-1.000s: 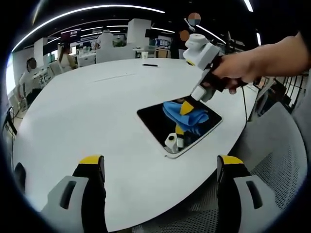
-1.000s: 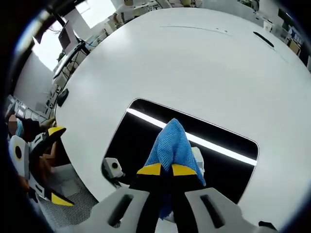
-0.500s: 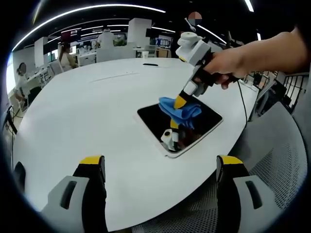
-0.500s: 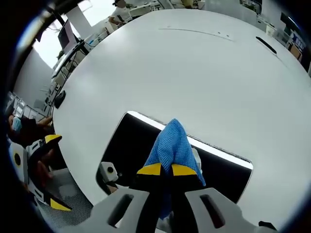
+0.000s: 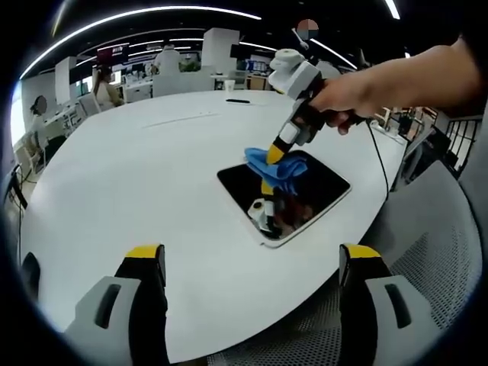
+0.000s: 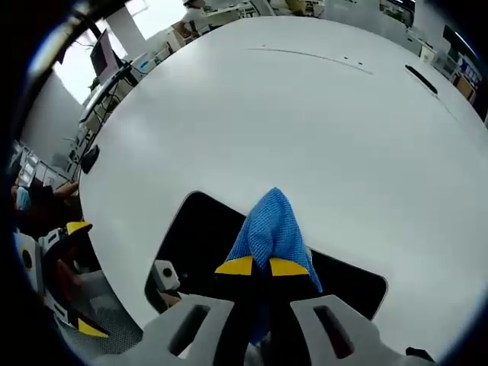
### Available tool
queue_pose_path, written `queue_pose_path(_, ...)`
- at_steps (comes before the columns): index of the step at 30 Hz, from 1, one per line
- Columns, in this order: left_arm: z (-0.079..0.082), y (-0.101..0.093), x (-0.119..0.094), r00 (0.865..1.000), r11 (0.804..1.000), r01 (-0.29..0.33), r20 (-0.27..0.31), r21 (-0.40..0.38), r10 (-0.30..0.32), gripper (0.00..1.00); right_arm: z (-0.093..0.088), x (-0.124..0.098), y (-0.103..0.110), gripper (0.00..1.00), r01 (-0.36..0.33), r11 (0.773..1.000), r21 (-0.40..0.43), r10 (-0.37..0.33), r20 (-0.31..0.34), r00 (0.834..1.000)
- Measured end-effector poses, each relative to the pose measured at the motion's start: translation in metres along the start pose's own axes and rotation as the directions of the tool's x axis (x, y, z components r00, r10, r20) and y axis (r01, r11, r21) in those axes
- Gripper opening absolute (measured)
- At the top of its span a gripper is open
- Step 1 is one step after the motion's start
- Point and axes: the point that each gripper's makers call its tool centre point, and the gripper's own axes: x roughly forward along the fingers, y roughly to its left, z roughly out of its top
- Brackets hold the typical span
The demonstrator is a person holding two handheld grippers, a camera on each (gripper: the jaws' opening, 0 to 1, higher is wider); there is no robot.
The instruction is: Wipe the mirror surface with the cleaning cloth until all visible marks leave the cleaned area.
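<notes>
The right gripper (image 6: 254,268) has its jaws pinched together on a bunched blue cloth (image 6: 270,229), which pokes out ahead of the yellow tips and presses down on the dark mirror (image 6: 200,242). In the left gripper view the same cloth (image 5: 273,162) sits on the far part of the mirror (image 5: 309,188), close to its far edge, with the right gripper (image 5: 276,153) slanting down onto it from the upper right. This looks like the wiping step itself, well under way — the cloth is in contact and working the far part of the glass. The mirror lies flat on a large white table (image 5: 137,183), toward its near right edge. Whether marks remain is hard to tell, since the glass mostly gives back dark ceiling and the gripper's own reflection. The next move likely calls for drawing the cloth back across the near part with steady downward pressure, keeping the mirror from sliding on the table. The hand (image 5: 343,93) reaches in from the right, forearm stretched out and wrist angled downward. The left gripper (image 5: 252,263) hangs near the table edge, jaws spread wide and holding nothing.
</notes>
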Motion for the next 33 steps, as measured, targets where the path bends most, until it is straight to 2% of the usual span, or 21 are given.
queue_pose_path(3,0.0,0.001,0.0,1.0,1.0,-0.002,0.005,-0.005,0.002,0.93,-0.002,-0.007,0.003,0.0,0.004,1.0,-0.006,-0.004,0.003,1.0)
queue_pose_path(7,0.0,0.002,0.001,1.0,1.0,0.001,0.009,-0.012,-0.001,0.94,0.0,-0.004,0.003,0.0,0.013,0.999,-0.048,-0.013,-0.001,1.0)
queue_pose_path(15,0.0,0.002,0.001,1.0,1.0,-0.001,0.01,-0.012,0.001,0.94,0.001,0.0,0.0,0.0,0.003,1.0,-0.028,-0.003,0.002,1.0)
queue_pose_path(25,0.0,0.003,0.001,1.0,1.0,-0.005,0.01,-0.01,0.005,0.94,0.004,0.005,-0.003,0.0,-0.003,0.998,-0.069,0.003,0.005,1.0)
queue_pose_path(33,0.0,0.001,-0.001,1.0,1.0,-0.005,0.003,-0.006,0.005,0.94,-0.003,-0.003,-0.011,0.0,0.008,0.998,-0.061,-0.009,-0.002,1.0)
